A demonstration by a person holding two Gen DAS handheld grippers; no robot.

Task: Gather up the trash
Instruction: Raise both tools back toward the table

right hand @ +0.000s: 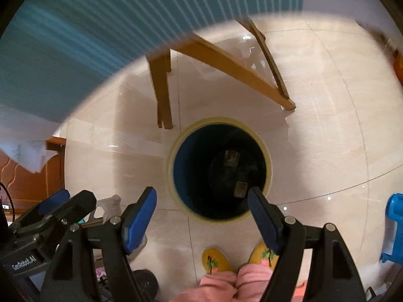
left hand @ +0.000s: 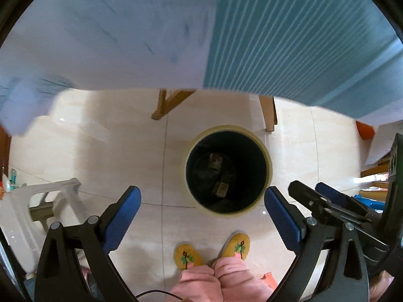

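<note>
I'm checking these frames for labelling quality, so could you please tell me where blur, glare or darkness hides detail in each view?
Left wrist view: the tablecloth is smeared by motion blur; the bin's inside is dark, its scraps barely readable. Right wrist view: same streaking on the tablecloth, small glare spots on the floor tiles, and fisheye bending of the tile lines; the fingers stay sharp.

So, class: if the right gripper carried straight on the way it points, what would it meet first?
Probably the open mouth of the round bin. The right gripper, jaws open and empty, points steeply down over it. Nothing shows between them, though depth is hard to judge; it may clip the near rim.
</note>
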